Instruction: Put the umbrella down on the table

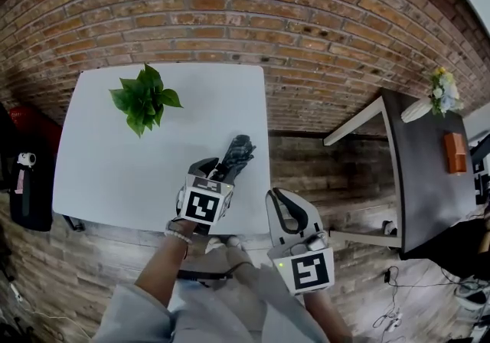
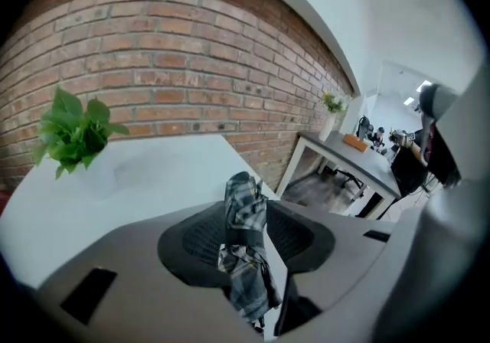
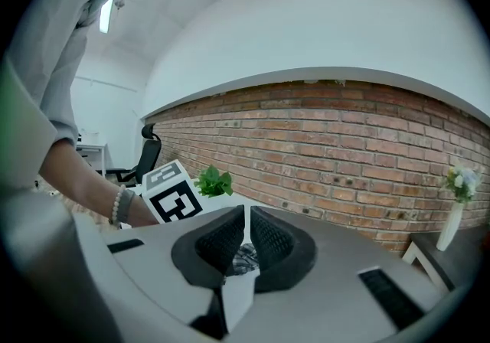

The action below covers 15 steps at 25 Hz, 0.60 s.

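Left hand-held gripper grasps the folded plaid umbrella over the bench's near right corner; right hand-held gripper, clenched and empty, sits beyond that edge.

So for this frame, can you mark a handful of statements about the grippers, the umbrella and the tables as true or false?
1. The left gripper has a folded plaid umbrella between its jaws. True.
2. The right gripper grips the umbrella too. False: its jaws are together with nothing between them, and it is off the white table's near edge.
3. The green plant stands at the near edge, beside the left gripper. False: it stands at the far left, towards the brick wall.
4. A dark table with flowers stands to the right. True.
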Available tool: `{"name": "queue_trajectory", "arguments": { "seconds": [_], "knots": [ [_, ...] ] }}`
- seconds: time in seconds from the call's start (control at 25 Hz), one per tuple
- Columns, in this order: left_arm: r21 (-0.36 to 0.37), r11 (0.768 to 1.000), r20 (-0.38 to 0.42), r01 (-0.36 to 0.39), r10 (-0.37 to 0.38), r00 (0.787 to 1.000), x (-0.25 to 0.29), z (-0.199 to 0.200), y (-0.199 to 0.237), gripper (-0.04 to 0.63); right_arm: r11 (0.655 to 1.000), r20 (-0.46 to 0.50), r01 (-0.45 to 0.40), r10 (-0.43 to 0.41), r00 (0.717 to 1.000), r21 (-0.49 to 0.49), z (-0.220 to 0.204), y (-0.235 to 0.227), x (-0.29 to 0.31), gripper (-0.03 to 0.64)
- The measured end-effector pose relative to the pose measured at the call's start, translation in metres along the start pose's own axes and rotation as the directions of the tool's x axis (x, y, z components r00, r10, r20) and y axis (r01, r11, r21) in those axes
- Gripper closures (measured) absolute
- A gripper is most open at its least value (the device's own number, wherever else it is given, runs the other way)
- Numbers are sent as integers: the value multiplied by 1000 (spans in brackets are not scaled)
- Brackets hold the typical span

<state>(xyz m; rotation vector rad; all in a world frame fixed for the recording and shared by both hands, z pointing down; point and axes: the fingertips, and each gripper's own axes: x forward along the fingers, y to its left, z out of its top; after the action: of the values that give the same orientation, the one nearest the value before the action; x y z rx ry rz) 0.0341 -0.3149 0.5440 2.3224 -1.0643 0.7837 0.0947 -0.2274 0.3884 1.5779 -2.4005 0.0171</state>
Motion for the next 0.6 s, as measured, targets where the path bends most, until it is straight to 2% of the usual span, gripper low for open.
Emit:
{"name": "queue_trajectory", "arguments": {
  "seconds": [0.08,0.12,0.2,0.6],
  "knots": [
    [7,1000,76,-22,21,997,-21,15,0,446,1000,9,-3,3,1000,-1,3,3,-1,563],
    [12,999,117,-37,36,992,-32,23,0,496,1000,14,-4,4,1000,-3,5,4,-2,563],
    [30,998,192,-58,52,980,-54,39,-2,550,1000,23,-6,6,1000,-7,10,6,-4,563],
    [118,989,411,-87,31,911,-143,85,-23,571,1000,84,-12,14,996,-25,36,9,-8,563]
  ]
}}
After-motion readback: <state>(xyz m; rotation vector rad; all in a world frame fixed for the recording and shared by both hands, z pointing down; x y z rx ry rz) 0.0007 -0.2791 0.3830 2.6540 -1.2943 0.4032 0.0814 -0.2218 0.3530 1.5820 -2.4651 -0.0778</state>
